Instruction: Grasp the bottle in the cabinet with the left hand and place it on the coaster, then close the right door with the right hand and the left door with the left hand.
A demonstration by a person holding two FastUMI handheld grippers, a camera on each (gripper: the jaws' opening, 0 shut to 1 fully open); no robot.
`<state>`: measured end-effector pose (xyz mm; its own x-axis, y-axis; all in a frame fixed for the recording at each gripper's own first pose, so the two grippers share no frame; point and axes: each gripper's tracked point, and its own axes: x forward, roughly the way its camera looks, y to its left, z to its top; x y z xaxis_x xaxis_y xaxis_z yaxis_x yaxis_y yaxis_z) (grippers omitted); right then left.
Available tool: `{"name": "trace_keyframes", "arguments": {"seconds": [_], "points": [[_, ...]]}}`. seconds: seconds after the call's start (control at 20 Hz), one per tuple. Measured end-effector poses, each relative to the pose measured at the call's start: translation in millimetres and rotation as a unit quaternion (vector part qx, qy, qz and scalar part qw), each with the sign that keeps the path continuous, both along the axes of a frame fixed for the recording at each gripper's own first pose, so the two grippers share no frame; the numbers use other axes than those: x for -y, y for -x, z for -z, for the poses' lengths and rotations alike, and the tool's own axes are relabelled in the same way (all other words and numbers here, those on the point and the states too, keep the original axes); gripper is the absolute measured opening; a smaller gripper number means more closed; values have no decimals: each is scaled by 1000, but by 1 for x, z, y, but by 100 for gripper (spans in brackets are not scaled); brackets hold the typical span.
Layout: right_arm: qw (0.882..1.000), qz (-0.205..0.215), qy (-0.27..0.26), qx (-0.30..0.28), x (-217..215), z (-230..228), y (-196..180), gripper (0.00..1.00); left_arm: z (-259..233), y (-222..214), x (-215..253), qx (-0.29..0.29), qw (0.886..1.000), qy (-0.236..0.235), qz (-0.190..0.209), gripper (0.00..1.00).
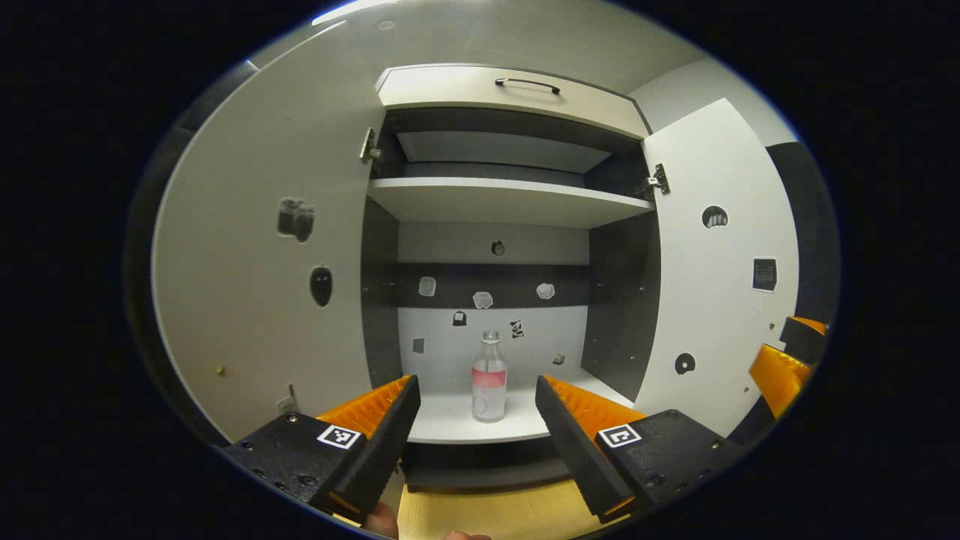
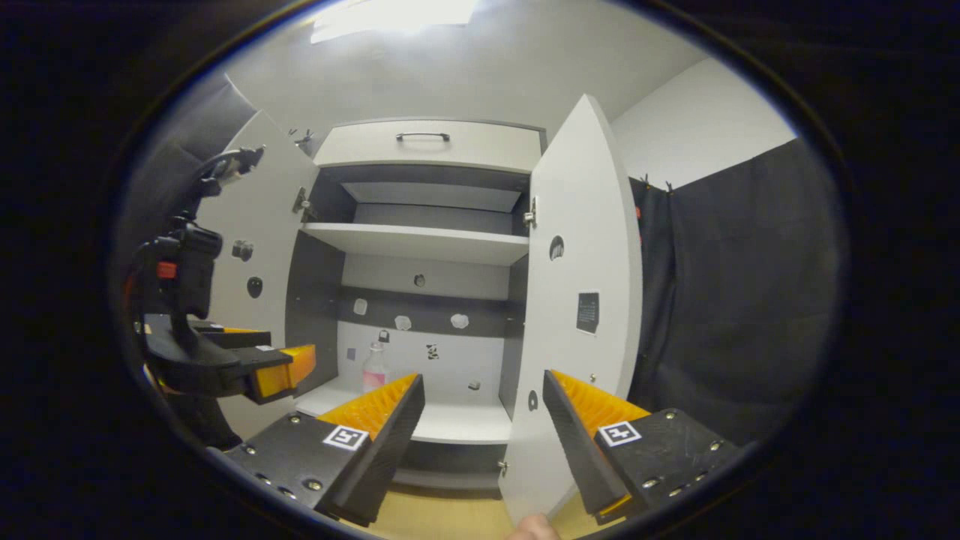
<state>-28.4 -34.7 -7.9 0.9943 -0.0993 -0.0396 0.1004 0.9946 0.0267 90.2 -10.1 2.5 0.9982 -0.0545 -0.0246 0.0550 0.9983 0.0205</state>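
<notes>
In your left gripper view, the cabinet (image 1: 495, 202) stands straight ahead with both doors swung wide: the left door (image 1: 262, 270) on one side, the right door (image 1: 720, 262) on the other, each dotted with small stickers. The bottle (image 1: 489, 377), clear with a pink label, stands upright on the bottom shelf (image 1: 450, 420), near its front edge and alone there, with an upper shelf (image 1: 502, 199) above it. Your left gripper (image 1: 478, 409) is levelled at the bottle, jaws spread wide and apart from it, the bottle framed between them. The other gripper's tip shows past the right door. In your right gripper view, the right gripper (image 2: 484, 409) has its jaws spread, holding nothing, and the right door's edge (image 2: 525, 420) lies between them; the bottle (image 2: 373, 367) sits on the bottom shelf, partly behind one finger. Your left gripper (image 2: 281, 367) hangs beside the left door (image 2: 251, 255), pointed into the cabinet.
</notes>
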Motion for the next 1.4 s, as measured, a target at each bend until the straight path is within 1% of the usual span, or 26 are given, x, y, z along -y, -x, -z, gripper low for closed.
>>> {"name": "trace_keyframes", "arguments": {"seconds": [0.25, 0.5, 0.55, 0.6, 0.65, 0.7, 0.85, 1.05, 1.3, 1.35, 1.4], "points": [[999, 41, 13, -12, 23, 5, 11, 95, -8, -67, 9, 10, 1000, -4, 2, 99], [995, 93, 30, -21, 52, 7, 23, 96, 1, -134, 13, 3, 1000, -4, -4, 99], [994, 105, 35, -23, 59, 6, 25, 95, 6, -147, 11, -2, 1000, -8, -8, 99], [992, 118, 38, -24, 67, 7, 28, 93, 14, -158, 10, -12, 1000, -10, -12, 99], [990, 131, 41, -25, 75, 7, 31, 96, 21, -169, 11, -21, 1000, -11, -13, 99], [988, 143, 42, -28, 82, 8, 34, 93, 29, -180, 11, -30, 999, -10, -13, 99], [984, 168, 41, -39, 96, 14, 39, 95, 55, -204, 14, -62, 998, -6, -14, 99], [982, 179, 49, -45, 102, 17, 34, 94, 80, -222, 12, -96, 995, -7, -23, 99], [985, 160, 46, -53, 91, 26, 24, 96, 98, -225, 15, -128, 992, -5, -22, 99], [986, 154, 46, -53, 88, 27, 22, 94, 100, -224, 14, -131, 991, -5, -24, 96], [986, 150, 46, -52, 87, 27, 20, 96, 99, -223, 13, -132, 991, -4, -25, 89]]}}
